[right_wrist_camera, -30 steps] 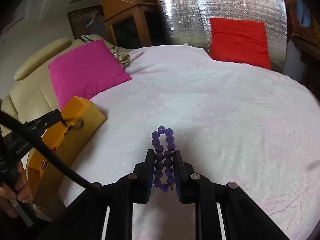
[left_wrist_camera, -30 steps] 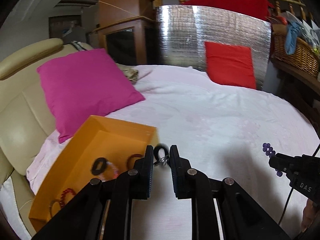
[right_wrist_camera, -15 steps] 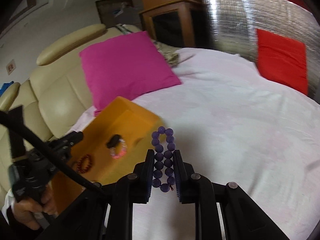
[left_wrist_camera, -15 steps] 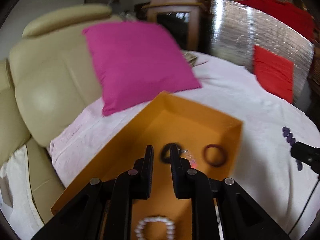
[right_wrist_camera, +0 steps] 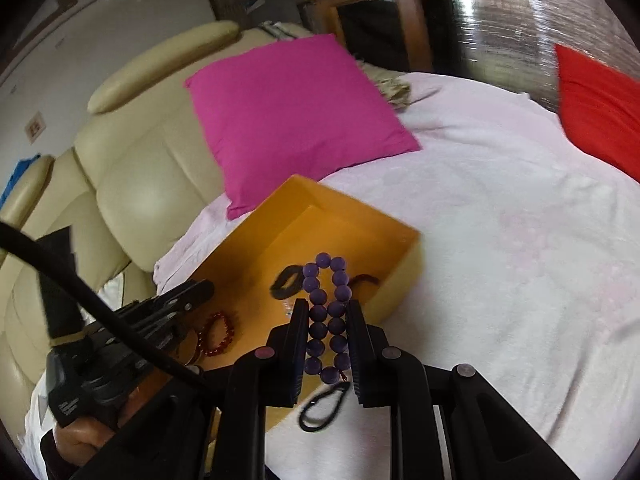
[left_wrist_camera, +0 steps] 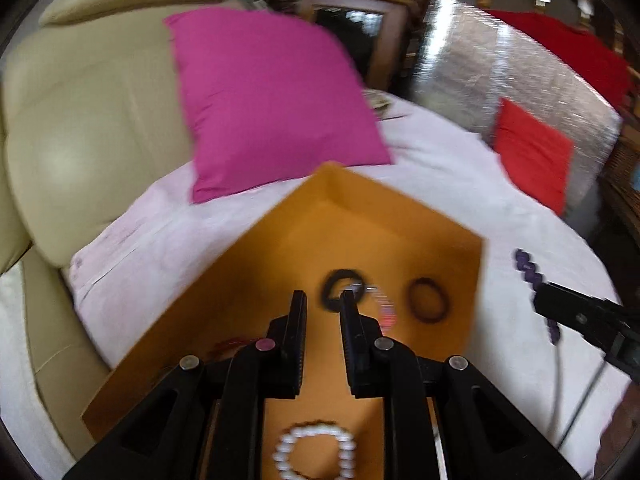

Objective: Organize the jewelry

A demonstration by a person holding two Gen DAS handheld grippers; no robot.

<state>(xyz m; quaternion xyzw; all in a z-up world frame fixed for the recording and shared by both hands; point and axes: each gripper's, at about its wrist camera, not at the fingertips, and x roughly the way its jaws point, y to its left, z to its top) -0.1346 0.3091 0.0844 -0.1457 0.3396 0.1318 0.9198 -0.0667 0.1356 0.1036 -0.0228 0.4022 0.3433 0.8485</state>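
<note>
An open orange box [left_wrist_camera: 400, 216] [right_wrist_camera: 360, 216] lies on the white bed. In it are a black ring [left_wrist_camera: 340, 286], a dark brown bracelet [left_wrist_camera: 427, 301], a white bead bracelet [left_wrist_camera: 316, 454] and a red bead bracelet [right_wrist_camera: 218, 334]. My left gripper [left_wrist_camera: 322, 300] hovers over the box, open and empty; it also shows in the right wrist view [right_wrist_camera: 176, 300]. My right gripper [right_wrist_camera: 328, 312] is shut on a purple bead bracelet [right_wrist_camera: 326, 308] above the box's near right edge. A black loop [right_wrist_camera: 324, 406] lies under it.
A magenta pillow [left_wrist_camera: 272, 100] leans on the cream sofa [left_wrist_camera: 80, 120] behind the box. A red cushion [left_wrist_camera: 532, 156] rests against a silver foil panel [left_wrist_camera: 500, 80] at the far right. White bedsheet [right_wrist_camera: 500, 260] spreads right of the box.
My left gripper let the black ring go into the box and opened a little. My right gripper carried the purple bracelet left, over the box.
</note>
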